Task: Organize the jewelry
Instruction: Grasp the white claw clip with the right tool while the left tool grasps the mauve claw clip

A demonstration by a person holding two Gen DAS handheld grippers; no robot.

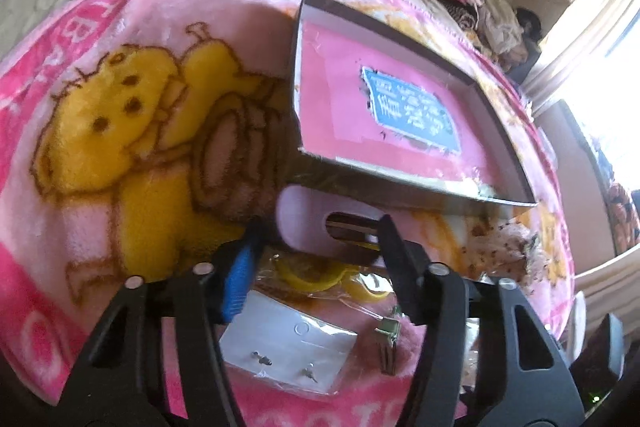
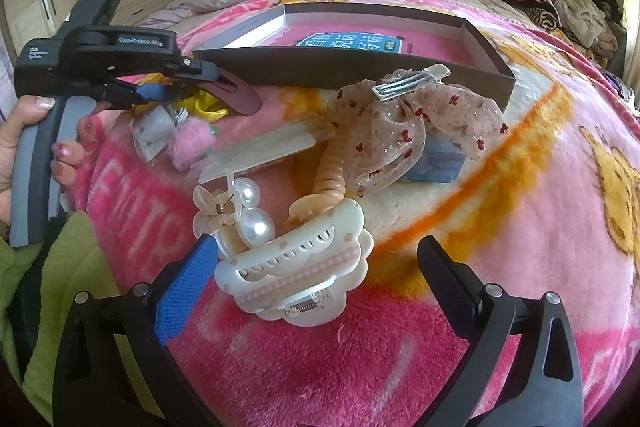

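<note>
Spread over the bed, a pink fleece blanket printed with yellow cartoon bears. On it, toward the far side, a shallow dark-walled cardboard box with a pink floor and a blue label, otherwise bare inside. Just in front of the box wall, a sheer floral bow clip with its silver alligator clasp up, lying on a blue packet. Nearer, a cream flower-shaped claw clip between the fingers of the right gripper, jaws spread wide and not touching it. Beside that, a clear pearl claw clip and a peach spiral hair tie. At left, the left gripper pinching a mauve flat hair clip lifted above yellow rings in a clear bag. Closest, a white card carrying two small stud earrings.
</note>
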